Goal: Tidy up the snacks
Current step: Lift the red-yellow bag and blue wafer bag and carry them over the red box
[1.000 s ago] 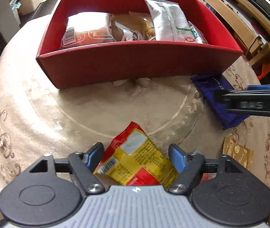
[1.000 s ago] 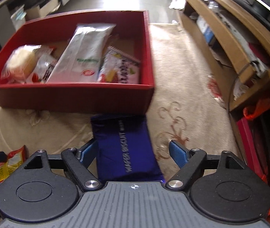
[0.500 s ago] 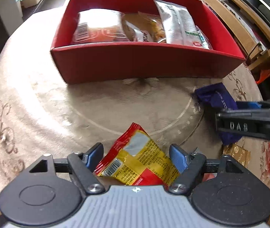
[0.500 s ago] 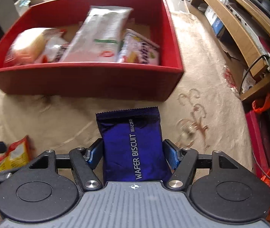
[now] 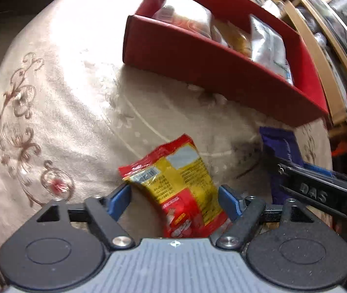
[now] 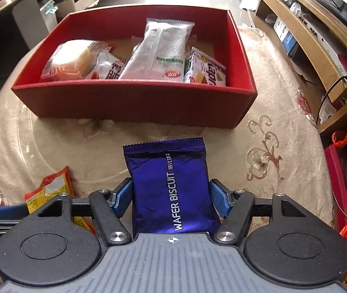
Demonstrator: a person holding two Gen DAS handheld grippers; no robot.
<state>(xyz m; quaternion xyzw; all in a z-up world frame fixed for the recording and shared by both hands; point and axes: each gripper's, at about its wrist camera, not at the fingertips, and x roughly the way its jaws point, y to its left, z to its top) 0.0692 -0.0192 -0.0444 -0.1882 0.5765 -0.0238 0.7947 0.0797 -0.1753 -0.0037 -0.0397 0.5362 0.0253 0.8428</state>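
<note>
Pinching the blue wafer packet (image 6: 171,190), the right claw (image 6: 171,195) faced the red box (image 6: 134,102) (the left claw (image 5: 174,200) was opening around the red-yellow packet (image 5: 176,183)).

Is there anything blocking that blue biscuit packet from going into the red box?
Nothing visible: bare tablecloth lies between the blue wafer biscuit packet and the red box; only its near wall must be cleared.

blue packet (image 6: 171,190): "WAFER BISCUIT" | black gripper arm (image 5: 320,190): "DAS" | other packet print unreadable
</note>
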